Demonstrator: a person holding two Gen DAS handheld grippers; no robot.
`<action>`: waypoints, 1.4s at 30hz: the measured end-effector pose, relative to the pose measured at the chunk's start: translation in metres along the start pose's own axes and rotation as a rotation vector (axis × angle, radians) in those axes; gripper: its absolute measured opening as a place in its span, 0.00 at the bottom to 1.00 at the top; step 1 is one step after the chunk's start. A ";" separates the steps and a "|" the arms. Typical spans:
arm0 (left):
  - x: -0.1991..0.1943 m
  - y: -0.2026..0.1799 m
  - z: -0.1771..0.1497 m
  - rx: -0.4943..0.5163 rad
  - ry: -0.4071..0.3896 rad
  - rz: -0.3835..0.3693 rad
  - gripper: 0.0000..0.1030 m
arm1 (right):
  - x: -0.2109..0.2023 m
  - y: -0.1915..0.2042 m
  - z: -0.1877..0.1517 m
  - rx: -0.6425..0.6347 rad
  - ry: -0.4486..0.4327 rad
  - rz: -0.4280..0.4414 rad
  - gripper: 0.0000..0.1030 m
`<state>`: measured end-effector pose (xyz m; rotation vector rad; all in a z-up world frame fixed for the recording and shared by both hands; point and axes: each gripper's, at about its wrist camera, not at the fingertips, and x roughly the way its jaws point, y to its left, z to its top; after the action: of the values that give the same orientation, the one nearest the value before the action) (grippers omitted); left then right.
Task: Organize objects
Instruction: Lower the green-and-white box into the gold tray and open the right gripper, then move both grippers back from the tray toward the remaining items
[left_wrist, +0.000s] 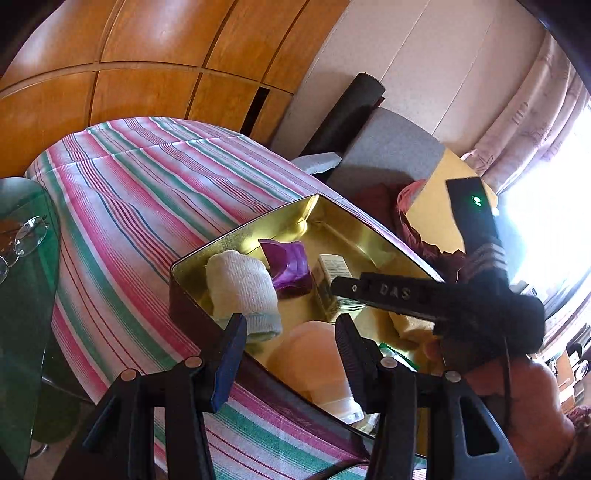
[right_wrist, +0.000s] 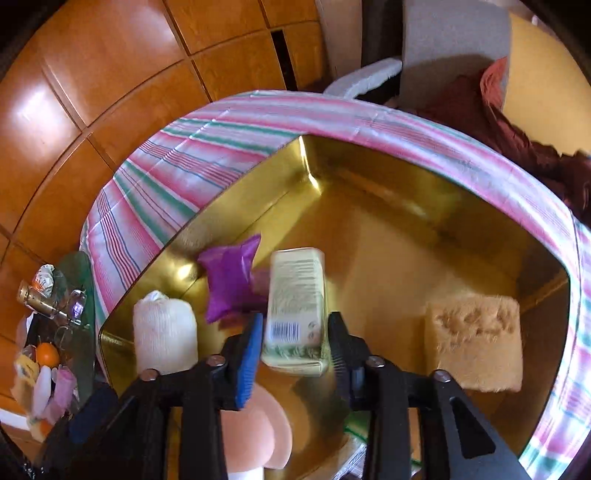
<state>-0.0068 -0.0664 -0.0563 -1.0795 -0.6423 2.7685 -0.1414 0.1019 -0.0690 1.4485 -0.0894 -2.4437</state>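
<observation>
A gold tin (left_wrist: 236, 236) (right_wrist: 369, 162) lies open on the striped cloth. It holds a white rolled sock (left_wrist: 240, 284) (right_wrist: 164, 339), a purple packet (left_wrist: 288, 266) (right_wrist: 231, 280), a pale green box (left_wrist: 332, 269) (right_wrist: 295, 306), a yellow sponge (right_wrist: 474, 339) and a peach round pad (left_wrist: 310, 358) (right_wrist: 258, 432). My right gripper (right_wrist: 295, 343) (left_wrist: 343, 291) hangs over the tin. The blurred, tilted box sits between its fingers, with a thin gap at each pad. My left gripper (left_wrist: 290, 343) is open astride the tin's near rim, gripping nothing.
The striped cloth (left_wrist: 147, 184) covers the table. A green glass side table (left_wrist: 22, 295) at the left carries spectacles (left_wrist: 26, 236), a small bottle (right_wrist: 35, 299) and an orange (right_wrist: 48, 354). Wooden cupboards stand behind. A grey chair (left_wrist: 391, 147) with dark red fabric is at the right.
</observation>
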 end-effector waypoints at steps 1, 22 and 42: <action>0.000 0.000 0.000 0.002 -0.001 0.001 0.49 | -0.003 0.001 -0.003 -0.009 -0.006 -0.002 0.43; -0.002 -0.032 -0.014 0.153 -0.006 -0.034 0.49 | -0.081 -0.025 -0.065 -0.036 -0.185 -0.130 0.66; -0.025 -0.136 -0.088 0.600 0.020 -0.241 0.49 | -0.141 -0.167 -0.165 0.192 -0.158 -0.313 0.71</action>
<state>0.0622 0.0816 -0.0415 -0.8251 0.0714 2.4755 0.0273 0.3177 -0.0646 1.4348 -0.1444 -2.8727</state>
